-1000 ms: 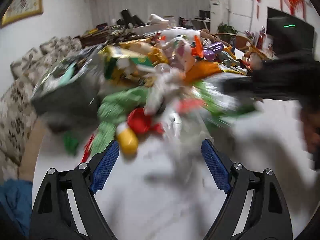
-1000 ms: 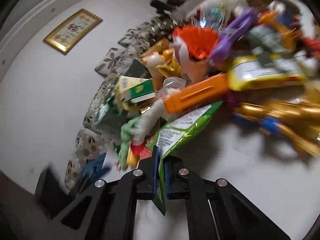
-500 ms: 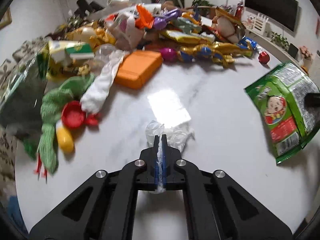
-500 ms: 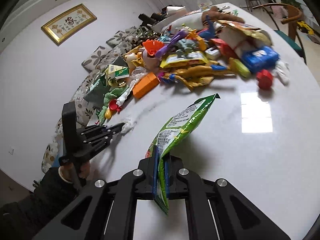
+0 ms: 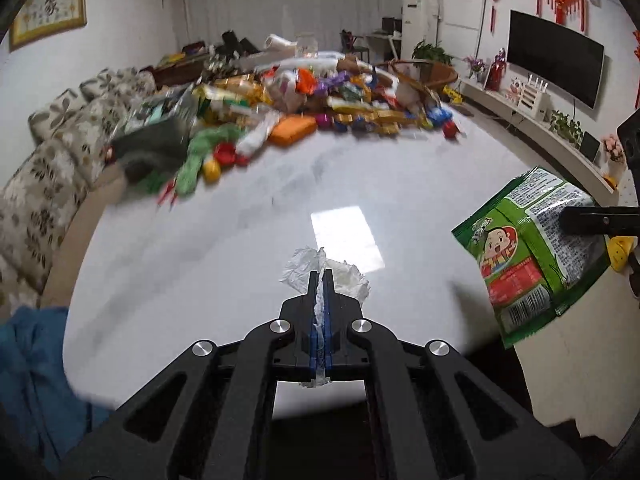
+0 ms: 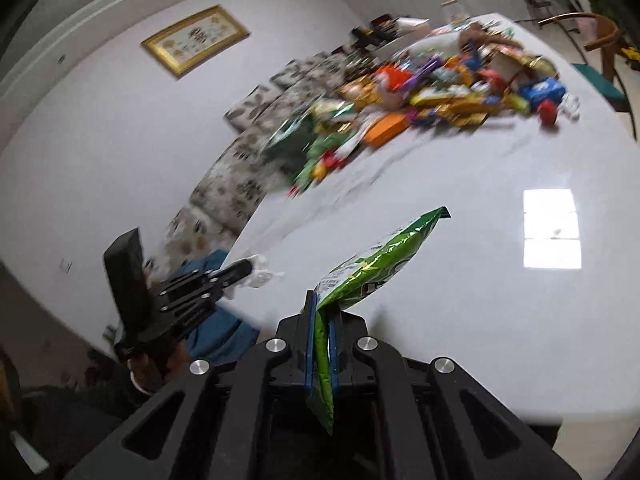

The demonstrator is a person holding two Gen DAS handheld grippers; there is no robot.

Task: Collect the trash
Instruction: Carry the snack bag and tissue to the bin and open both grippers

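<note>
My left gripper (image 5: 319, 276) is shut on a crumpled white tissue (image 5: 344, 278), held above the near edge of the white table (image 5: 240, 220). In the right wrist view that same left gripper (image 6: 244, 267) shows at the left with the tissue (image 6: 260, 276) at its tip. My right gripper (image 6: 322, 306) is shut on a green snack bag (image 6: 376, 264), which sticks up and to the right. In the left wrist view the green snack bag (image 5: 532, 252) hangs at the right, pinched by a black finger (image 5: 592, 220).
A heap of wrappers, toys and boxes (image 5: 304, 108) covers the far end of the table, with an orange box (image 5: 292, 130) at its front. A patterned sofa (image 5: 44, 168) runs along the left. A blue cloth (image 5: 28, 344) lies near left. A television (image 5: 556, 60) hangs on the right wall.
The left gripper closed on the tissue at the heap. Both grippers then pulled back from the heap toward the near table edge, carrying the tissue and the snack bag.
</note>
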